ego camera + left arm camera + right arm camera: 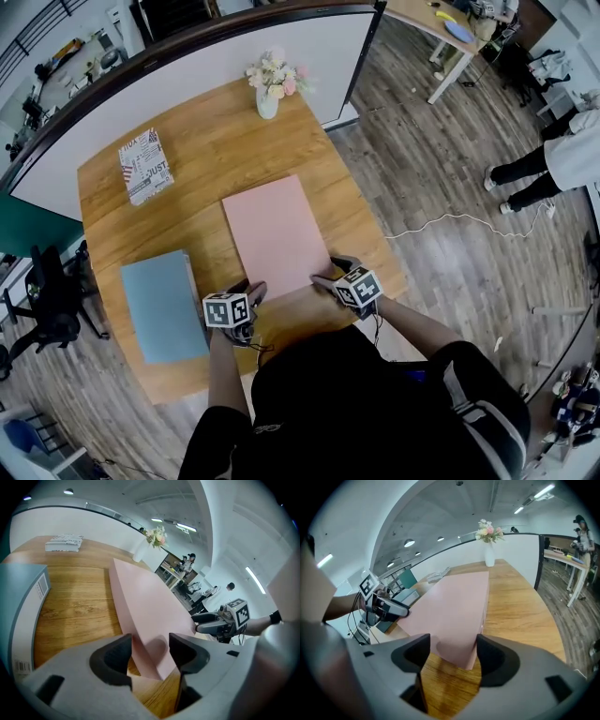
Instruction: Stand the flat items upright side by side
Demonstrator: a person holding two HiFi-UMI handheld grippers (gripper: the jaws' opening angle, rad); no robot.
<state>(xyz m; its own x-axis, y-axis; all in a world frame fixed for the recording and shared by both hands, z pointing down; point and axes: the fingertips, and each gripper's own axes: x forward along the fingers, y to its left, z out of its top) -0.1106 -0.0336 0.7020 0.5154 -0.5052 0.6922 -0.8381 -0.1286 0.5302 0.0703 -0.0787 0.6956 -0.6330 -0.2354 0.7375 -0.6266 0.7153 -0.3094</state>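
Overhead, both forearms reach fwd from the body to the near edge of the wooden table (216, 150), elbows out, one gripper at each near corner of the pink book (277, 230).

- L side: the left gripper (251, 291) points up and to the right, toward the book's near-left corner. In its own view the left gripper (150, 644) has its jaws spread, w/ that corner of the pink book (145, 606) between them. The left-hand jaw seems to meet the book's edge, though the wide-angle lens makes contact hard to judge.
- R side: the right gripper (328, 272) angles in from the opposite side. Its jaws are likewise spread in the right gripper (453, 646) view, straddling the near-right corner of the pink book (450, 606).
- Book: lies cover-up at mid-table.
- Others: the blue book (164, 305) lies flat to the left, apart from the pink one. The patterned book (145, 166) is farther back, and the vase of flowers (267, 101) stands at the far edge.
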